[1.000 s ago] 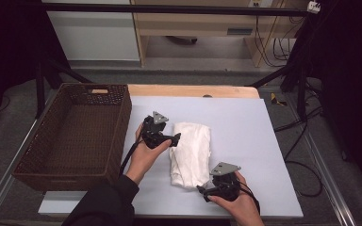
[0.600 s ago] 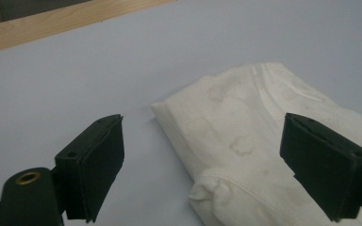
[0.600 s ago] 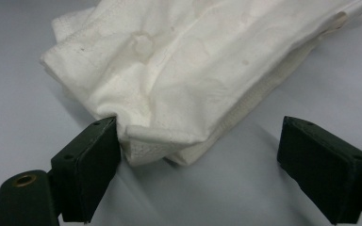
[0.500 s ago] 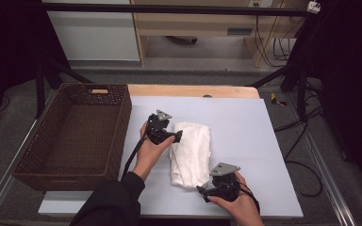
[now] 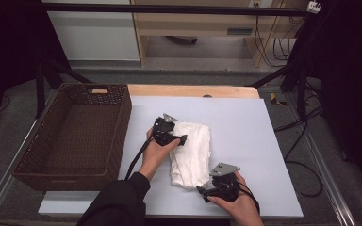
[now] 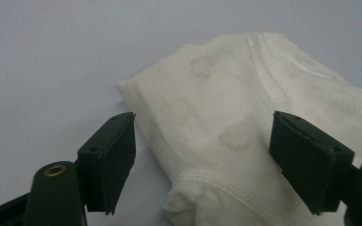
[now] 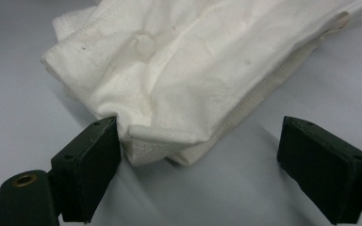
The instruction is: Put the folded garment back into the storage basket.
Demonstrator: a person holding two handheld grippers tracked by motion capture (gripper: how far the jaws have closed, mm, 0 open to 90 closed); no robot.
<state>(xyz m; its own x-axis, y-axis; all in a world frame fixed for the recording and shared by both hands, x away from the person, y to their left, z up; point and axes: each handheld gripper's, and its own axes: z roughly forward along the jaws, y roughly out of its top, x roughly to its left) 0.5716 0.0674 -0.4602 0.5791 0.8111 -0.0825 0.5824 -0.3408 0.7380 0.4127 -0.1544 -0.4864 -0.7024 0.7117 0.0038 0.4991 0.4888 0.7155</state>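
Note:
A folded white cloth (image 5: 191,153) lies on the pale blue table top (image 5: 245,136), long side running front to back. My left gripper (image 5: 183,139) hovers at the cloth's far left part, open, its jaws standing apart on either side of the stained cloth (image 6: 226,127). My right gripper (image 5: 202,192) sits at the cloth's near end, open, with a corner of the cloth (image 7: 179,84) between its jaws; the left jaw touches the fold, the right one is apart from it.
A dark brown wicker basket (image 5: 37,160) stands at the table's left side, with nothing inside it. A wooden strip (image 5: 193,91) runs along the far edge. Cables (image 5: 306,141) hang off the right side.
My left gripper has moved slightly right and onto the cloth's far part. My right gripper has stayed at the cloth's near end.

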